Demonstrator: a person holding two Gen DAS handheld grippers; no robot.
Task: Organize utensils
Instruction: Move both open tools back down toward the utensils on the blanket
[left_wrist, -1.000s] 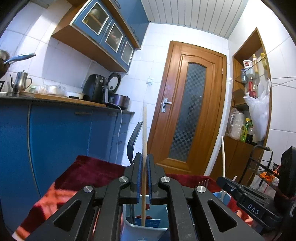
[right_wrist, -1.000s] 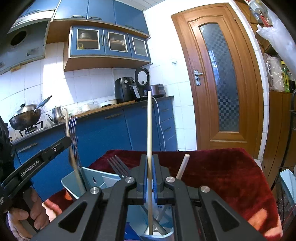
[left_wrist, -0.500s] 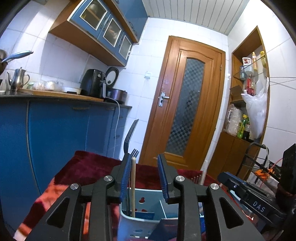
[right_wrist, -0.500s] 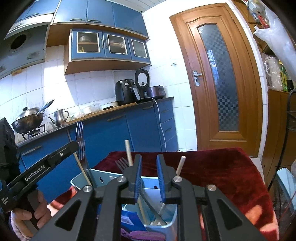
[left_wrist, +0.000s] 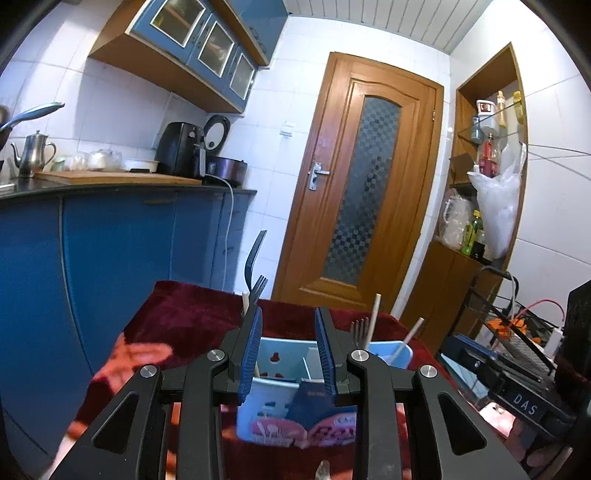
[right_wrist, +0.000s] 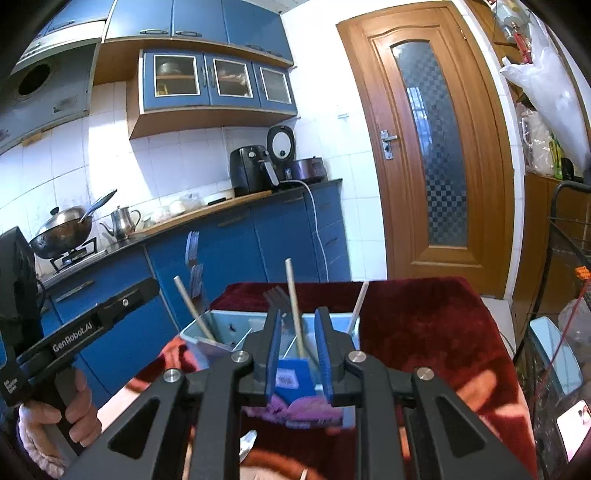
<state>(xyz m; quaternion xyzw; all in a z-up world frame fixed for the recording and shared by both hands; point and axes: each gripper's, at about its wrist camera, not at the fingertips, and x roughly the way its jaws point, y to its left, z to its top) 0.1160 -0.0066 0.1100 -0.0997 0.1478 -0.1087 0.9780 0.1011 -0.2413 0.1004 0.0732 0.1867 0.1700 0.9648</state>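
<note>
Kitchen, red-cloth table (left_wrist: 177, 306): both chopsticks dropped into the blue caddy (left_wrist: 280, 354).
Left gripper (left_wrist: 288, 350) and right gripper (right_wrist: 297, 350) now spread wide, empty; a second ago each clamped a chopstick. Right's chopstick (right_wrist: 293, 295) stands frame-centre in a middle slot. Next utensil can go.

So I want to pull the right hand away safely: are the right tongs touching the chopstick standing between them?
Apart. The right wrist view shows the right tongs open, with the chopstick standing free in the holder, gaps on both sides.
</note>
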